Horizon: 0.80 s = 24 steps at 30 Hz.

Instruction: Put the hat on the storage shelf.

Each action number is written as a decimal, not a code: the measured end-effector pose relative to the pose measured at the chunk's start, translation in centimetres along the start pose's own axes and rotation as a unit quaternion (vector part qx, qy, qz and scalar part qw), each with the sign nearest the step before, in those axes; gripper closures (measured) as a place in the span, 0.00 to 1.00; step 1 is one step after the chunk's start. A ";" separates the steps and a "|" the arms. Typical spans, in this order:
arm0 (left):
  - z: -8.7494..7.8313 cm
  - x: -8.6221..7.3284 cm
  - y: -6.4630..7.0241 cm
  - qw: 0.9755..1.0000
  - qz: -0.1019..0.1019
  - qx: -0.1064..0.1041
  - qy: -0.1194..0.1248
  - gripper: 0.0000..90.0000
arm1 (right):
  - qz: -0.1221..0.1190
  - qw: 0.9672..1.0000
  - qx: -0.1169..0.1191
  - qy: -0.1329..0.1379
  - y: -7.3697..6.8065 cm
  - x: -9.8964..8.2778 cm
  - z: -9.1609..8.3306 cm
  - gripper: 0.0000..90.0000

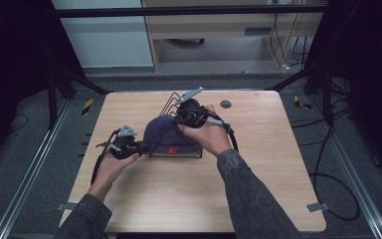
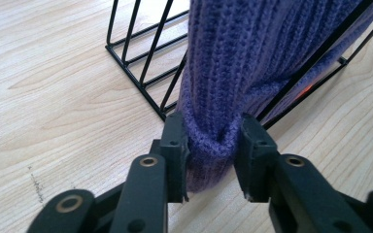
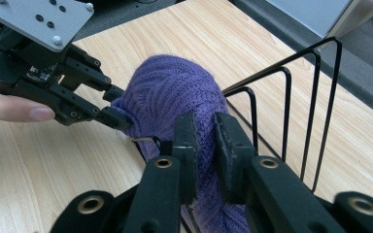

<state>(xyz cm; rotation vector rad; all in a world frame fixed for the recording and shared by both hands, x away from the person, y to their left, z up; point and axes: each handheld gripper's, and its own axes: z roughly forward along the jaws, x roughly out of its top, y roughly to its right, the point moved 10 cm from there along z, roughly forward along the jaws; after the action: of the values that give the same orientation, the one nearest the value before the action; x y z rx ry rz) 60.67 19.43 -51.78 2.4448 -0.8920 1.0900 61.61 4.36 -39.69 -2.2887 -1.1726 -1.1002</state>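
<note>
Dim, dark-edged high view; both gripper views brighter, evenly lit, sharp.

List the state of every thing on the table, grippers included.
Purple knit hat: draped over the rack, gripped at two places.
Black wire rack: upright on the table.
Left gripper: shut on the hat's folded edge.
Right gripper: shut on the hat's knit.

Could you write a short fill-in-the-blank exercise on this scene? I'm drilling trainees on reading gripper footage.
1. The knitted hat is ____ in colour.
2. The hat sits in a black ____ rack.
3. The left gripper pinches the hat's ____ edge.
4. Rack and hat rest on a ____ table.

Missing words: purple; wire; folded; wooden
</note>
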 end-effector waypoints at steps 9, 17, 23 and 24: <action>-1.1 -0.6 -0.3 0.999 0.002 0.037 0.014 0.51 | 0.006 1.000 -0.012 0.026 -0.4 1.0 -1.5 0.63; -2.9 -3.6 -1.0 0.997 -0.023 0.074 -0.003 0.33 | 0.007 0.999 -0.031 0.042 -0.2 1.4 -3.0 0.42; -3.4 -4.9 -0.9 0.996 -0.047 0.070 -0.004 0.15 | 0.011 0.998 -0.043 0.047 0.1 1.0 -4.1 0.27; -3.3 -5.0 -1.0 0.997 -0.047 0.067 -0.006 0.13 | 0.013 0.998 -0.044 0.049 0.1 0.9 -4.3 0.25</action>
<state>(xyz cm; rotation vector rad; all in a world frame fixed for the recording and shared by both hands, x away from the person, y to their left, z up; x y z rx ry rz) 56.94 23.91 -53.36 2.5755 -0.7204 1.1375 59.92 2.22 -36.29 -2.2801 -1.0738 -1.2632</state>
